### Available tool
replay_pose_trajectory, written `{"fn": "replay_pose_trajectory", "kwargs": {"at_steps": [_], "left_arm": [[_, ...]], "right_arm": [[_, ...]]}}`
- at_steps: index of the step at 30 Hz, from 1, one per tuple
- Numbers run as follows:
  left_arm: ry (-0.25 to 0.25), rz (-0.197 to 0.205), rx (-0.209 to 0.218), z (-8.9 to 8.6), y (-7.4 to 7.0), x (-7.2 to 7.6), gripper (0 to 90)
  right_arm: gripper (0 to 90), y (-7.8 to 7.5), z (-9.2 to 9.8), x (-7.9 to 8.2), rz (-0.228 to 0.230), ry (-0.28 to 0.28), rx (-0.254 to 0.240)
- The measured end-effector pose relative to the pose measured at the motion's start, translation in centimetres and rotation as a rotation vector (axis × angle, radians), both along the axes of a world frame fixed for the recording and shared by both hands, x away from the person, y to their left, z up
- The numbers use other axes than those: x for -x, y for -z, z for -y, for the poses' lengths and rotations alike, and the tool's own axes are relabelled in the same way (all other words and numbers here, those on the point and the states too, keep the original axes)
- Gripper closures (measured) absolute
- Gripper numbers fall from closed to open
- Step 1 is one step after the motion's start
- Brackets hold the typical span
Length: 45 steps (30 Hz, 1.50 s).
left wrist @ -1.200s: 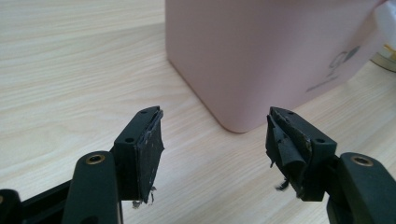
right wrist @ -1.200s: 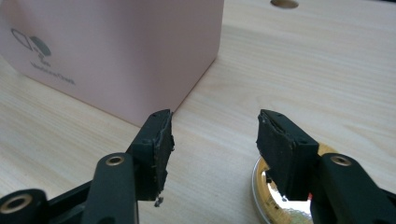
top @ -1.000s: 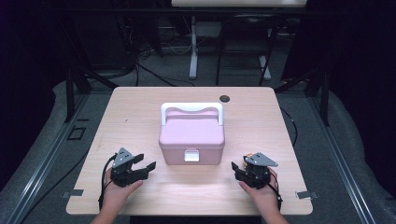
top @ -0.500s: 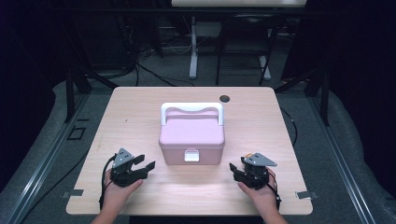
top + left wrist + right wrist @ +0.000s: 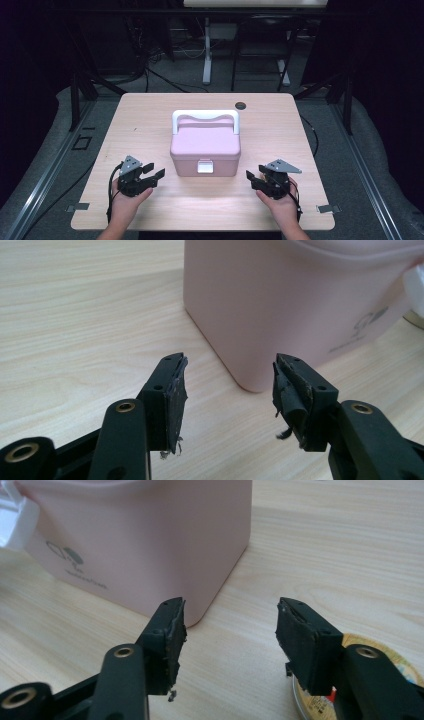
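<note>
Pale wood table (image 5: 150, 120) stands in a dark room with cables on the grey floor. I see the pink box (image 5: 205, 150) at its middle, white handle (image 5: 205, 116) up, latch (image 5: 204, 166) facing me. My left gripper (image 5: 152, 171) and right gripper (image 5: 252, 177) flank it, both spread and empty. A round yellow-rimmed thing (image 5: 385, 655) sits half hidden behind the right gripper; I cannot identify it.

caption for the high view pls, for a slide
Pink box with white handle shut at table centre, left gripper and right gripper open beside it.
</note>
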<state>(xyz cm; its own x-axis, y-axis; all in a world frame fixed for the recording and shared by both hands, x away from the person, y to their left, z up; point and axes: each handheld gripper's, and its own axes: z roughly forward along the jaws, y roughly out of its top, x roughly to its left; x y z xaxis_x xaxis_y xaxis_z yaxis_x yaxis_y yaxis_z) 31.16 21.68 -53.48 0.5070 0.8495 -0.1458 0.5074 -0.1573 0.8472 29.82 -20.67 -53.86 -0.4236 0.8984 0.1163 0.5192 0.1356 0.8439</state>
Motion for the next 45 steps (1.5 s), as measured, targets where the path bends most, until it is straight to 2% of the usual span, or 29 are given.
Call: {"fn": "replay_pose_trajectory", "kwargs": {"at_steps": [3,5,6,10,13,16,20,23,24,27,28,30,32,34,37,39,42,43,45], "left_arm": [[-0.005,0.004,0.000,0.0,-0.3,-0.1,46.9],[-0.001,0.000,0.004,0.0,-0.7,-0.2,47.8],[0.002,-0.008,0.010,-0.1,-0.9,-0.3,49.2],[0.007,-0.025,0.031,-0.1,-1.5,-0.7,53.8],[0.008,-0.011,0.018,0.1,-1.9,-1.0,53.3],[0.018,-0.008,0.014,0.3,-2.2,-1.2,52.5],[0.016,-0.011,0.011,0.5,-2.4,-1.5,52.8],[0.015,-0.005,0.024,0.6,-2.5,-2.0,55.2],[0.009,-0.006,0.015,0.7,-2.6,-2.2,56.8],[-0.001,-0.002,0.018,0.8,-2.6,-2.5,56.8],[0.003,-0.014,0.016,0.9,-2.6,-2.7,56.7],[-0.014,-0.007,0.012,1.0,-2.6,-2.8,55.5],[-0.008,-0.007,0.019,1.1,-2.6,-3.2,54.3],[-0.009,0.002,0.011,1.3,-2.6,-3.3,53.4],[-0.004,0.005,0.027,1.4,-2.5,-3.6,54.3],[-0.009,0.029,0.019,1.4,-2.2,-3.7,54.3],[0.004,0.038,0.044,1.1,-1.7,-3.6,54.4],[0.009,0.032,0.056,1.0,-1.5,-3.6,55.6],[0.020,0.018,0.050,1.0,-1.4,-3.6,56.2]], "right_arm": [[49.9,-0.4,-0.1,0.0,0.004,0.003,0.007],[53.8,-0.9,0.0,-0.2,0.006,-0.015,-0.005],[53.8,-1.1,0.0,-0.2,0.019,-0.010,0.002],[52.2,-1.6,-0.3,-0.4,0.019,-0.015,0.013],[50.7,-1.9,-0.5,-0.6,0.032,-0.012,0.028],[49.7,-2.1,-0.5,-0.8,0.045,-0.004,0.018],[49.6,-2.2,-0.5,-1.1,0.038,-0.002,0.005],[50.5,-2.1,-0.6,-1.5,0.037,0.009,0.003],[51.6,-2.2,-0.7,-1.8,0.037,0.017,0.008],[54.0,-2.3,-0.8,-2.2,0.023,0.023,-0.003],[53.7,-2.3,-0.9,-2.4,0.019,0.027,-0.002],[52.8,-2.3,-0.9,-2.5,0.018,0.031,-0.006],[50.7,-2.3,-1.1,-2.8,0.021,0.032,-0.009],[48.9,-2.3,-1.3,-3.1,0.035,0.045,-0.002],[49.1,-2.4,-1.4,-3.2,0.042,0.048,-0.005],[53.0,-2.4,-1.3,-3.4,0.061,0.042,-0.003],[54.2,-2.2,-0.9,-3.2,0.078,0.059,-0.035],[55.5,-2.1,-0.7,-3.2,0.084,0.058,-0.034],[55.8,-2.0,-0.7,-3.2,0.080,0.056,-0.033]]}}
